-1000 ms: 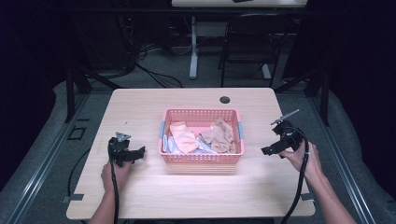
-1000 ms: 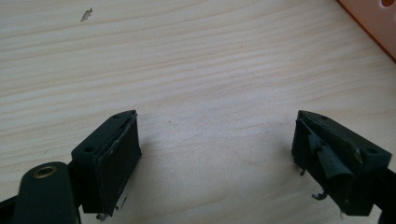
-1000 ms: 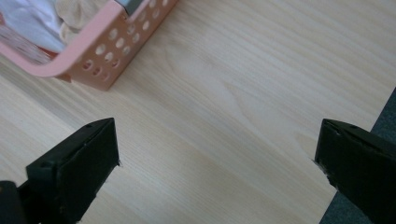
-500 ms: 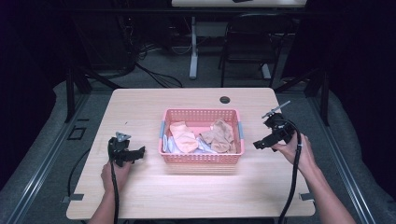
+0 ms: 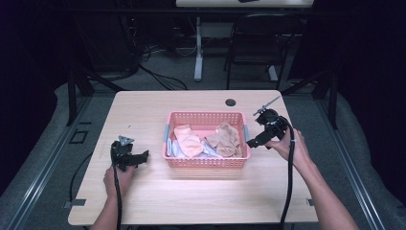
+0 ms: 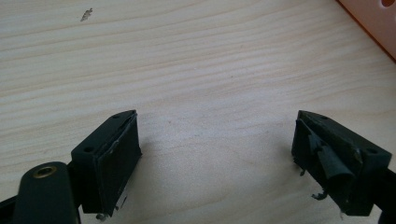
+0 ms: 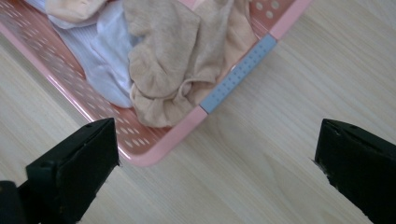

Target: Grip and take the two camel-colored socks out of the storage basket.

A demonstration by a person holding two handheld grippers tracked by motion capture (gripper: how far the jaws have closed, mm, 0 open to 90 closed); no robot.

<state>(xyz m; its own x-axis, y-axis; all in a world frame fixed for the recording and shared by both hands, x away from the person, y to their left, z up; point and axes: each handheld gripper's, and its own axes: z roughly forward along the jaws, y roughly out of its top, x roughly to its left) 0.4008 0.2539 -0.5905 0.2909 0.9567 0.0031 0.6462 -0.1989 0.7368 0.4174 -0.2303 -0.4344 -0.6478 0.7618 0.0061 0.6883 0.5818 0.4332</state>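
This looks like a lab or recording studio set up for capturing handling work, not a home. A plain light-wood table (image 5: 143, 201) stands alone on grey carpet (image 5: 43, 191), ringed by dark metal rails (image 5: 33, 177) along the floor on both sides, with black uprights rising into shadow. The surroundings are dark, the light falling on the tabletop alone (much as on a small stage). Behind it, loose cables (image 5: 158, 76) lie tangled on the floor near a white desk leg (image 5: 197, 52), and a black chair (image 5: 249, 48) stands by. The table has a round cable hole (image 5: 231, 102), as office desks do.
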